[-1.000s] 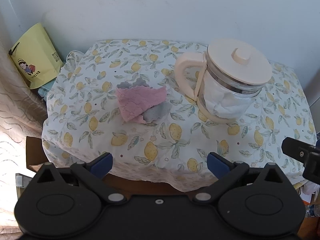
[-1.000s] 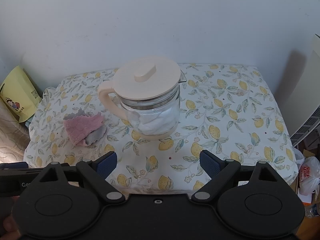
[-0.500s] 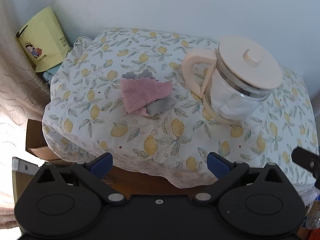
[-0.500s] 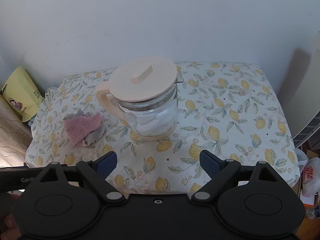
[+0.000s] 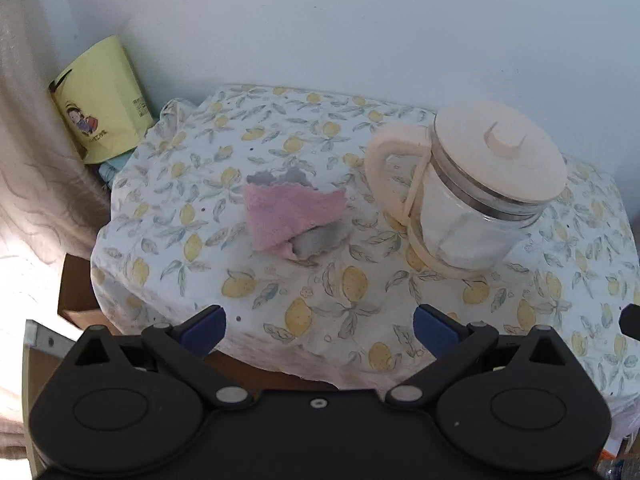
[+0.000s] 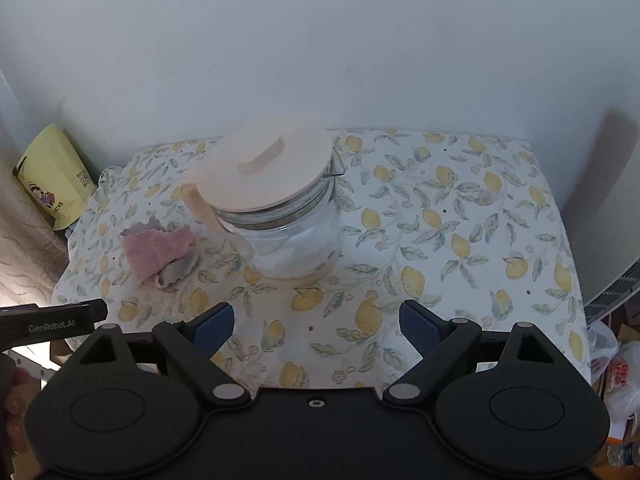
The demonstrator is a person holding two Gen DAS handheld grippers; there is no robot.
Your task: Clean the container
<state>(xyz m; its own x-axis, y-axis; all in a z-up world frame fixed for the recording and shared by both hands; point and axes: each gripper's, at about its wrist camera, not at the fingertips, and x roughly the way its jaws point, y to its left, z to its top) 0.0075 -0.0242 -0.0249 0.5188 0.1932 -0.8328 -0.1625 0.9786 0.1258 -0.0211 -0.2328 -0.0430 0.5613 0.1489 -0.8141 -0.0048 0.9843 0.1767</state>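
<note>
Lidded glass jug (image 5: 476,204) beside pink cloth (image 5: 290,218), both tools (image 5: 320,326) (image 6: 316,326) spread empty, plastic bag (image 6: 618,376) only in right view.

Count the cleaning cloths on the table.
1: the pink-and-grey cloth lies folded on the lemon-print tablecloth, left of the glass jug. White material inside the jug may be another; unclear.

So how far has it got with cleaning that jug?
Nothing looks done yet. The lid sits on the glass jug, and the pink cloth lies folded beside it. Both the left gripper and right gripper are open and empty. Everything is left: opening, wiping.
</note>
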